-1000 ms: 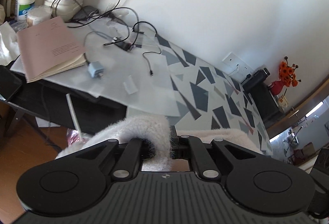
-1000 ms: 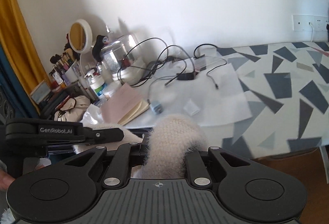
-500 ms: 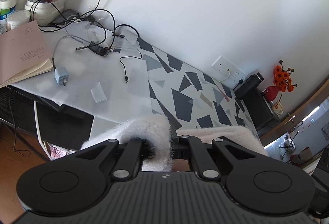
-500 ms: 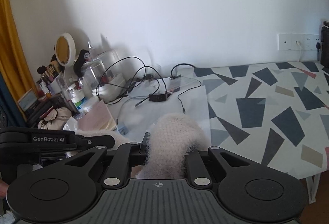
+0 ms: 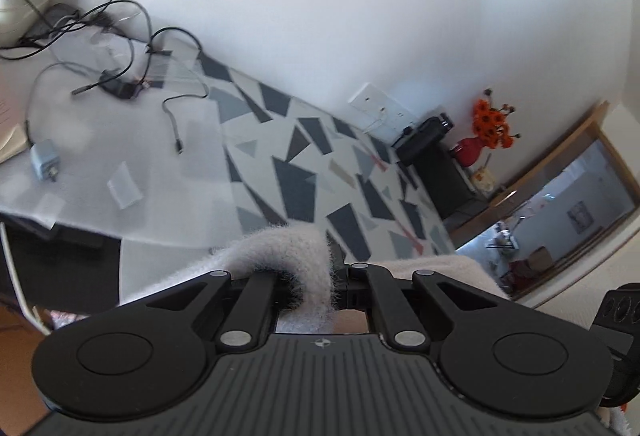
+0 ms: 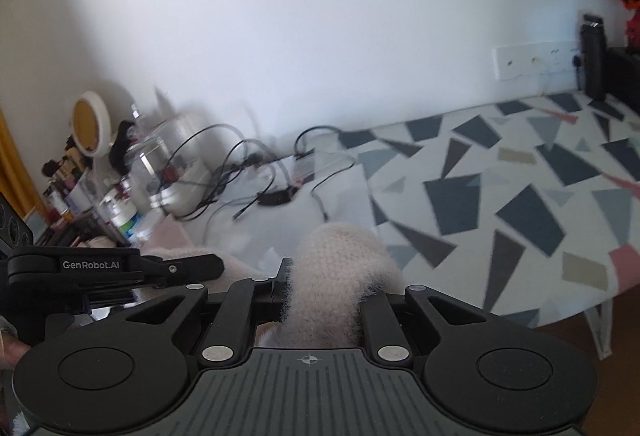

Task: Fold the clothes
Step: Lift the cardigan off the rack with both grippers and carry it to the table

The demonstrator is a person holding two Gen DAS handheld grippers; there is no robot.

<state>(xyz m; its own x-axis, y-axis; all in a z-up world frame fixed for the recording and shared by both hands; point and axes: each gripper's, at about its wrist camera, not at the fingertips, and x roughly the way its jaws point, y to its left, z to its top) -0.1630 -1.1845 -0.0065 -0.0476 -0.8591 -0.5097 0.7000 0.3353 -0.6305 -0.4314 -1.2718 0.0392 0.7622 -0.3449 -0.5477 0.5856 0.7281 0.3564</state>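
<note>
At bottom centre, my left jaws (image 5: 332, 276) and right jaws (image 6: 324, 288) clamped fuzzy sweater (image 6: 340, 256) above tabletop (image 6: 500, 196); thick knit could slip, drag cables (image 6: 240, 172).

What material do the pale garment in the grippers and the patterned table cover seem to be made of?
Pale garment: likely a fuzzy knit such as wool or mohair-like yarn; loop texture and loose hairs show at its edges, matte cream-pink. Both the left gripper and the right gripper clamp it.
Patterned table cover: probably a smooth printed cloth or vinyl, flat and draping over the edge; which one is unclear.
</note>
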